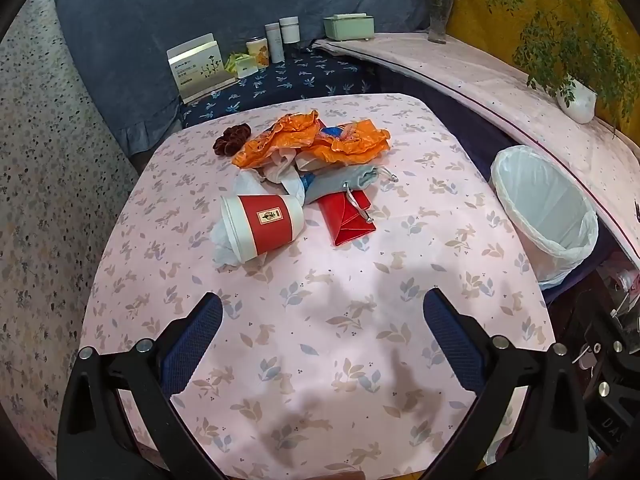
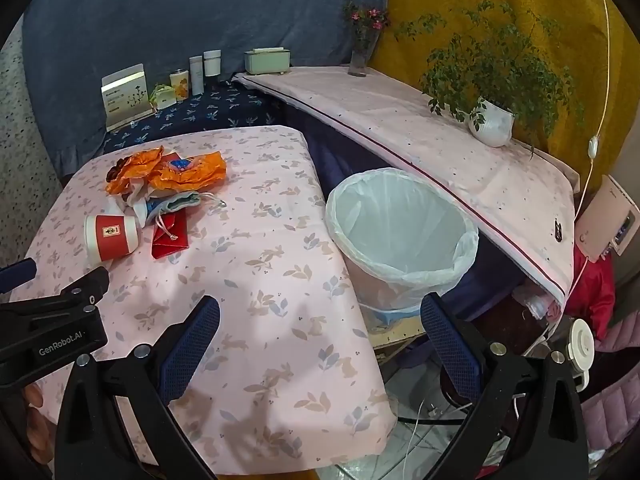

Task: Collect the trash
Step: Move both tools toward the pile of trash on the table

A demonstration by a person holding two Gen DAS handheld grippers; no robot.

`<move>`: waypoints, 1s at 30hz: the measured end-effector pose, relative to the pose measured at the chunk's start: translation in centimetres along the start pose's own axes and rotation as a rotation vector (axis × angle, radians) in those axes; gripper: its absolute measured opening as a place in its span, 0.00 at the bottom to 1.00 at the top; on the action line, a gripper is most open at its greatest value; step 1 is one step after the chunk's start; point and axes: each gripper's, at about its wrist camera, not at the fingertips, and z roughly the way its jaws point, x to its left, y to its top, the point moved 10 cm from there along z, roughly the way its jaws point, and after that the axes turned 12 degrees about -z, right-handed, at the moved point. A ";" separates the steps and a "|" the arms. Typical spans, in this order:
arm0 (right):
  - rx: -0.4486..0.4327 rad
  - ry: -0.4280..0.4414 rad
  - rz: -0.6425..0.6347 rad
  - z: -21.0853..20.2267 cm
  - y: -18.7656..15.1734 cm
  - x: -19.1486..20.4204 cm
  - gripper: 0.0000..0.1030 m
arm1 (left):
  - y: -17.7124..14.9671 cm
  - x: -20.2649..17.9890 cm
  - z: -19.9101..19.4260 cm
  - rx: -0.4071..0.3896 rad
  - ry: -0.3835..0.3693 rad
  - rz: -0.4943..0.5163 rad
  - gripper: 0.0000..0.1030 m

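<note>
Two claws are in view, the left claw and the right claw, and both stand wide apart with nothing between their blue pads; each hangs above the near part of the counter, which wears a pink cloth printed with rabbits and leaves. The trash lies in one loose heap on the far left part of the counter, well apart from both claws. In it I count one red and white paper cup lying on its side, one red folded envelope, one grey drawstring pouch, two crumpled orange wrappers, one dark brown scrunchie, and some white tissue, partly hidden under the cup, so its number I cannot tell. One bin with a white liner stands just beside the right edge of the counter; it looks empty, and its lower part is hidden behind the counter. On the long shelf behind it stand one potted plant and one vase of flowers. The small containers at the back are too small to read.
</note>
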 end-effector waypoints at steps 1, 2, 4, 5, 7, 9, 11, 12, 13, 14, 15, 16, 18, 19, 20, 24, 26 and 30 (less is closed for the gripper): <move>0.001 0.001 0.004 0.1 0.0 -0.1 0.93 | 0.0 0.0 0.0 0.003 -0.007 -0.009 0.93; -0.012 0.002 -0.018 -0.6 -0.2 0.5 0.93 | 0.0 0.0 0.0 0.007 -0.005 -0.009 0.93; -0.014 0.000 -0.020 -0.7 -0.2 0.7 0.93 | 0.0 0.0 0.1 0.006 -0.005 -0.006 0.93; -0.013 -0.001 -0.021 -0.7 -0.2 0.8 0.93 | 0.0 -0.1 0.1 0.008 -0.005 -0.004 0.93; -0.010 0.005 -0.021 -0.4 -0.3 0.7 0.93 | 0.0 -0.1 0.1 0.008 -0.002 -0.003 0.93; -0.009 0.006 -0.023 -0.4 -0.3 0.8 0.93 | 0.1 0.0 0.2 0.004 0.004 -0.002 0.93; -0.011 0.005 -0.024 -0.4 -0.3 0.8 0.93 | 0.1 -0.2 -0.2 0.002 0.001 -0.010 0.93; -0.011 0.005 -0.021 -0.4 -0.3 0.7 0.93 | 0.1 -0.2 -0.2 0.003 0.000 -0.010 0.93; -0.010 0.006 -0.020 -0.5 -0.3 0.5 0.93 | 0.1 -0.2 -0.2 0.003 0.002 -0.010 0.93; -0.008 0.008 -0.020 -0.5 -0.3 0.4 0.93 | 0.1 -0.1 -0.2 0.002 -0.001 -0.005 0.93; -0.007 0.008 -0.020 -0.4 -0.3 0.4 0.93 | 0.1 -0.1 -0.2 0.002 -0.001 -0.003 0.93; -0.006 0.009 -0.020 -0.4 -0.3 0.4 0.93 | 0.1 -0.1 -0.2 0.001 -0.001 -0.003 0.93; -0.005 0.007 -0.021 -0.4 -0.3 0.3 0.93 | 0.1 0.0 -0.1 -0.001 0.001 -0.003 0.93; -0.004 0.006 -0.022 -0.4 -0.4 0.3 0.93 | 0.1 0.0 -0.1 -0.001 0.002 -0.002 0.93; -0.004 0.006 -0.022 -0.4 -0.4 0.3 0.93 | 0.1 -0.3 -0.2 -0.002 0.004 -0.001 0.93; -0.005 0.004 -0.026 -0.4 -0.3 0.2 0.93 | 0.0 -0.6 -0.2 -0.003 0.003 0.007 0.93; -0.004 0.000 -0.030 -0.4 -0.3 0.1 0.93 | 0.0 -0.8 -0.2 -0.003 0.002 0.011 0.93; 0.000 -0.003 -0.029 -0.3 -0.2 0.0 0.93 | 0.0 -0.9 -0.2 -0.003 0.002 0.011 0.93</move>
